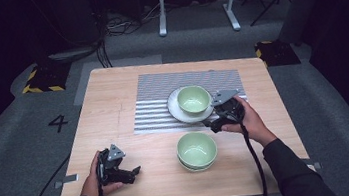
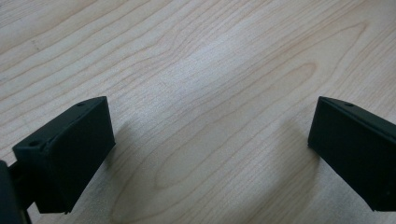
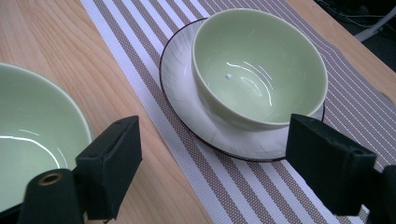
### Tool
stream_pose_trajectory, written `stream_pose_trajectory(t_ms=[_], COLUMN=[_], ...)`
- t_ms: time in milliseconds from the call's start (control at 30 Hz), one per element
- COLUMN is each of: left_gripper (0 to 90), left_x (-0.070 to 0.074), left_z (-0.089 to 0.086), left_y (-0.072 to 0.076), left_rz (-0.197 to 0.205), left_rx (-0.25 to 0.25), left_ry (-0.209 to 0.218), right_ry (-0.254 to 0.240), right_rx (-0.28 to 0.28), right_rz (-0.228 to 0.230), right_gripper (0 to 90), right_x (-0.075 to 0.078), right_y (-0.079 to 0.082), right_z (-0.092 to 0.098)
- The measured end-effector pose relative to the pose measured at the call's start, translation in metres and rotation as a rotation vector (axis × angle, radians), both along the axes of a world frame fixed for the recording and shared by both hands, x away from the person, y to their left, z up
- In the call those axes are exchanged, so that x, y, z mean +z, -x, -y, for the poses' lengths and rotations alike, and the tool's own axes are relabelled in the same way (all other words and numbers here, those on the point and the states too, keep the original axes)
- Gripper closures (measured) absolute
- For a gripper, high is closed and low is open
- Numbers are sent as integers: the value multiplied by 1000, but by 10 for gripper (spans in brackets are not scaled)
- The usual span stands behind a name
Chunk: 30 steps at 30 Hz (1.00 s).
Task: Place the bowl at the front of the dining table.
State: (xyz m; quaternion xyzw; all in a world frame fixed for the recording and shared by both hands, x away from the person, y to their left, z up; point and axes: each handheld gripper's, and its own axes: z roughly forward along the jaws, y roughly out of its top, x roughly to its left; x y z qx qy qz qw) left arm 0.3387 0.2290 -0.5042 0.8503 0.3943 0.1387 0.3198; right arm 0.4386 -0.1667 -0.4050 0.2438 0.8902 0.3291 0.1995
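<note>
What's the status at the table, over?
Right tool open beside plate. Bowl sits on plate. Left tool open over bare table. Stacked bowls near.

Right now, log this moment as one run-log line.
left gripper: open, over bare table | right gripper: open, beside plate | bowl: on plate, not gripped

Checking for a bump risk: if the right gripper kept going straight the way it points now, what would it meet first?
Probably the white plate under the green bowl. The right gripper, jaws open and empty, points at the plate's near rim on the striped mat. Depth is unclear, so it might touch the mat first.
</note>
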Motion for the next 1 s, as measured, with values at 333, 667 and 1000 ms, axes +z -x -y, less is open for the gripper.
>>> stream_pose_trajectory(t_ms=[333, 667, 1000], left_gripper=[3, 4, 4], left_x=[0, 0, 0], left_z=[0, 0, 0], left_y=[0, 0, 0], left_rz=[0, 0, 0], left_rx=[0, -1, -1], left_ry=[0, 1, 1], right_ry=[15, 37, 52], right_rx=[3, -4, -11], right_rz=[14, 26, 26], right_gripper=[186, 186, 187], right_x=[2, 3, 0], right_y=[12, 19, 24], right_z=[7, 11, 19])
